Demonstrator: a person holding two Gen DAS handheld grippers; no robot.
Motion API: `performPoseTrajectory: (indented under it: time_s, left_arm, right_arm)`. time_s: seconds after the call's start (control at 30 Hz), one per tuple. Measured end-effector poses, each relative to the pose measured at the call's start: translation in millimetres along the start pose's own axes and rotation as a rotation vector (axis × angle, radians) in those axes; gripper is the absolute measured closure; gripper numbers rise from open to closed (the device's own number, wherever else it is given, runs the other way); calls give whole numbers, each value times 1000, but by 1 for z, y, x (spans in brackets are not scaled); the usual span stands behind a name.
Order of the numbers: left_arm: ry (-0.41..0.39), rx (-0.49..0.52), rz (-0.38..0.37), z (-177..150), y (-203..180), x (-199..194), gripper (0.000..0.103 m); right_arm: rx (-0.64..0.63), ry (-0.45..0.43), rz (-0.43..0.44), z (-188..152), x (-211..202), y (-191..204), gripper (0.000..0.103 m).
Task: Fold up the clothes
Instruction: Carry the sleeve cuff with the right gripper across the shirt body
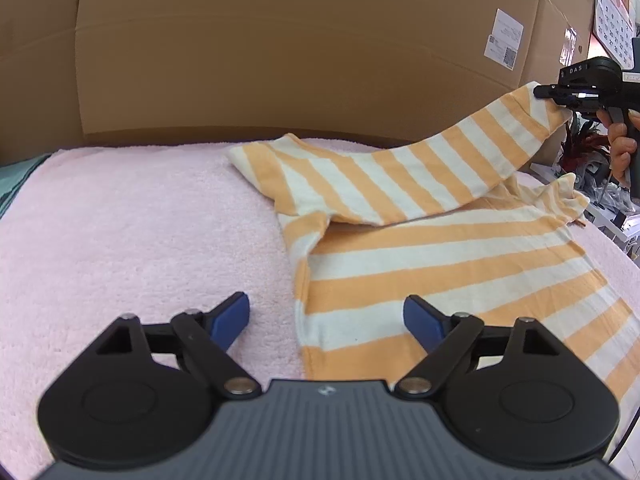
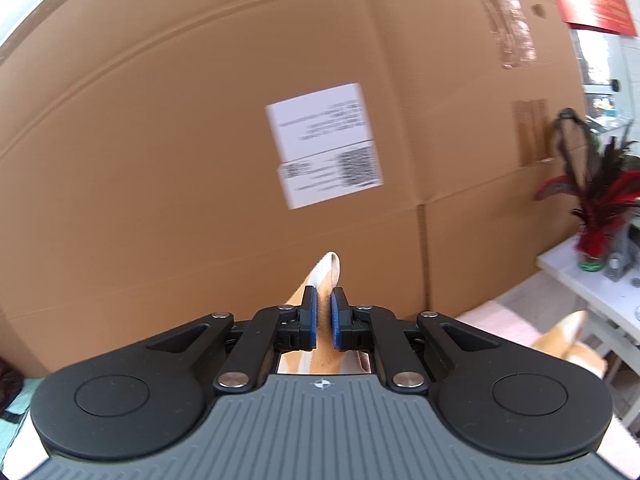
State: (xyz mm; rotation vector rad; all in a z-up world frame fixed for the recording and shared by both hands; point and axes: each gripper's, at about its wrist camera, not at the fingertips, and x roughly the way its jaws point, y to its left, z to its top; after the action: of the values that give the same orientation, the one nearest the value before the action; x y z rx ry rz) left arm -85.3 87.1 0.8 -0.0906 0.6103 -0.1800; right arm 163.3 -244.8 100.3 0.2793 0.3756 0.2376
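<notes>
Cardboard boxes [image 1: 280,60] — behind striped shirt [image 1: 440,248]

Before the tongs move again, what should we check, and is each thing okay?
1. Right tongs pinching the stripy shirt: ok, the sleeve is clamped between the pads.
2. Sleeve lifted clear of the pink towel: ok, it hangs up in the air.
3. Left tongs open and empty: ok, open wide over the shirt's edge, gripping nothing.
4. Shirt body flat: not ok, the far end is bunched and wrinkled.
5. Room behind: ok, the cardboard box stands beyond the towel.
6. Shirt's near hem straight: cannot tell, the tongs hide it.
</notes>
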Motion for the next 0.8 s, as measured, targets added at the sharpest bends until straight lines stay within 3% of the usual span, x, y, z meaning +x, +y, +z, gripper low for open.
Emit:
performPoseTrajectory:
  time_s: [0.17,0.27,0.6,0.73,0.8]
  left_arm:
    - [33,72,34,-2,-14,-1,20]
    - [37,29,-32,-4,-15,-12,21]
    - [57,55,42,-27,-11,-44,21]
    - [57,57,41,-38,-9,-61,30]
    - [52,44,23,-41,-10,-66,40]
  right_arm:
    - [20,0,-43,0,0,-20,95]
    - [27,-10,-59,1,-1,-30,95]
    - [25,41,-128,-14,14,-51,95]
    - [44,64,-143,-23,15,-62,95]
    - [56,72,-151,-27,15,-66,95]
